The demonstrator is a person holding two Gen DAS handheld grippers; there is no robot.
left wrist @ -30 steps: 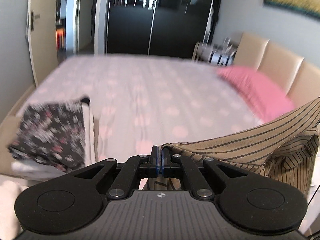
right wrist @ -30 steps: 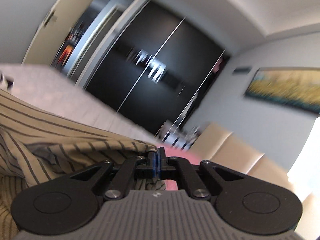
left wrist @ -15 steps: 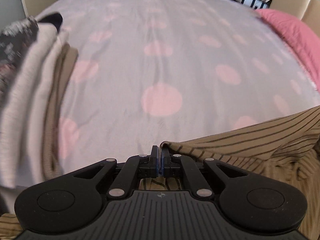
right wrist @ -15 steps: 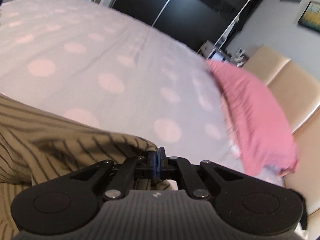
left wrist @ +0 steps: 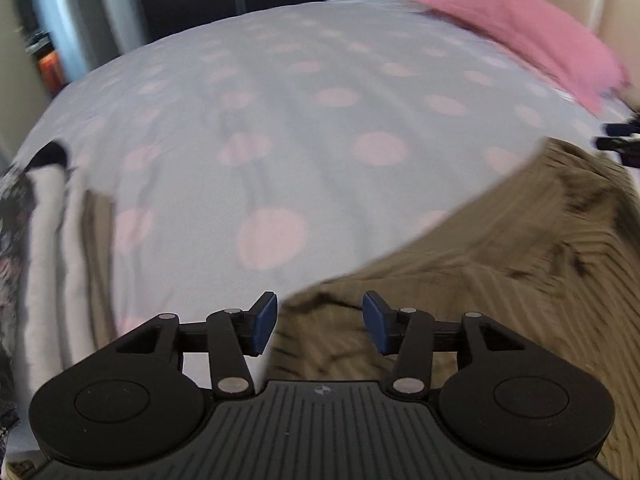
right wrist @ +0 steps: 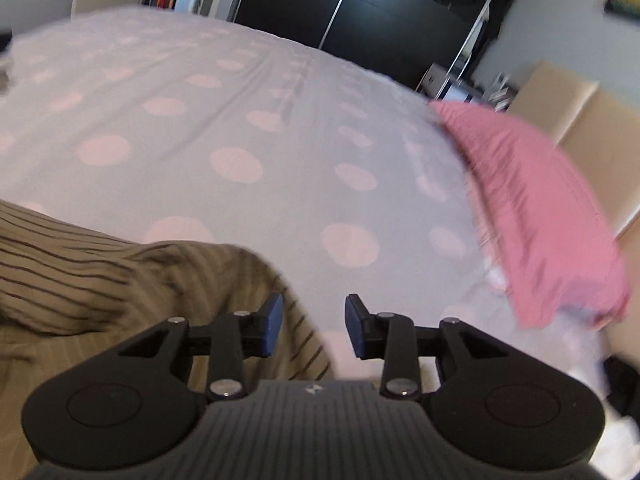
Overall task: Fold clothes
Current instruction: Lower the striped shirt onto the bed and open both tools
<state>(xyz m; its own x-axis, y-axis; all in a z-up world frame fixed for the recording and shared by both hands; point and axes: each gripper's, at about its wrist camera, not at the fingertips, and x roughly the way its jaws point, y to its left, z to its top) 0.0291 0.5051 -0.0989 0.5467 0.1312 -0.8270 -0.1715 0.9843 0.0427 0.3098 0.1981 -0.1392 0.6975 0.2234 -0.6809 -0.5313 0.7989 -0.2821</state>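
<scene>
The bed (left wrist: 304,128) is covered by a pale sheet with pink dots, and the striped garment (left wrist: 500,280) is laid at its near edge, rumpled, with one edge running diagonally across the sheet. A pink pillow (right wrist: 536,208) is seen at the head end, well apart from the cloth. A stack of folded clothes (left wrist: 44,248) is seen at the left edge of the left wrist view, near the garment's corner.

The left gripper (left wrist: 320,320) has just been opened; its fingers are spread, cloth lies below the gap and is not pinched. The right gripper (right wrist: 314,324) has just been opened too, fingers spread, with the garment's edge beside the left finger.

Risks, as judged: bunched cloth may be left creased if not smoothed; a loose edge may be caught by a finger on withdrawal and dragged; the stack may be knocked by a wide sweep.
</scene>
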